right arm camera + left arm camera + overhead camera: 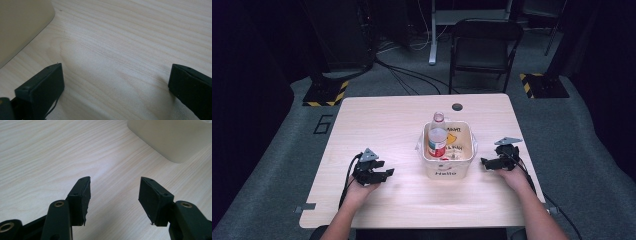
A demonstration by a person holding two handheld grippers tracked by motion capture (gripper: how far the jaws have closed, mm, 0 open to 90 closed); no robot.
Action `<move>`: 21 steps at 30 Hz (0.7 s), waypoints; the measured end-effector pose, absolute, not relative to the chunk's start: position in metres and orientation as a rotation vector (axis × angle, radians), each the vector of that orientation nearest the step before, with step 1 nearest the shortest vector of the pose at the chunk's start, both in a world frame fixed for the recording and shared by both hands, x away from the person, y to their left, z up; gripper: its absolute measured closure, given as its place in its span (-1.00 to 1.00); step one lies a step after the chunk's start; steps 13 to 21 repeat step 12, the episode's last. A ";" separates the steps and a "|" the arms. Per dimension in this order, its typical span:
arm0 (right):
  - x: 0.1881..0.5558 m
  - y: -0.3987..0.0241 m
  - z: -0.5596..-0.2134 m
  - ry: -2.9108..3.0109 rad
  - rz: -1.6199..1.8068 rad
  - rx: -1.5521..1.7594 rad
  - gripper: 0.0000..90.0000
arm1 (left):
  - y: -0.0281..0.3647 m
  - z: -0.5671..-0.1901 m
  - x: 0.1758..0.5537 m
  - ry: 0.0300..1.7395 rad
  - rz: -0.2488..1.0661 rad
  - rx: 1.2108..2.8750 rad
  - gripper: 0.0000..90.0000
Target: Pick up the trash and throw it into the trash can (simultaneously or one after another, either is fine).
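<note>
Two grippers | left gripper (388, 172) fingers (81, 195) part-open, empty | right gripper (484, 161) fingers (42, 87) wide, empty

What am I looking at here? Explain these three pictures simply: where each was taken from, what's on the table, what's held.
A person sits at a wooden table with a hand-held two-jaw tool in each hand: the left gripper and the right gripper. The high view looks down from above. The other two come from cameras riding on each gripper, looking along its black jaws. In the middle stands a white tub with a plastic bottle upright inside. Both sets of jaws stand open over bare wood; nothing is held.
</note>
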State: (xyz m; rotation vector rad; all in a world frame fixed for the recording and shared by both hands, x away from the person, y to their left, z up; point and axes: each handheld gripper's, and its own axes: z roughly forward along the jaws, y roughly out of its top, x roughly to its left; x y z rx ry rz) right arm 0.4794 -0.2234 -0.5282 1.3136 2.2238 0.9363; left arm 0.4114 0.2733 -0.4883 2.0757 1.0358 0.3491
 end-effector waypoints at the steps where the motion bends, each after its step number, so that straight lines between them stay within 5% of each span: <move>1: 0.479 -0.223 -0.528 2.224 0.936 1.314 -1.00 | 0.276 -0.489 0.412 1.029 0.346 2.093 -0.06; 21: 0.479 -0.223 -0.528 2.223 0.936 1.314 -1.00 | 0.299 -0.501 0.410 1.095 0.350 2.045 -0.07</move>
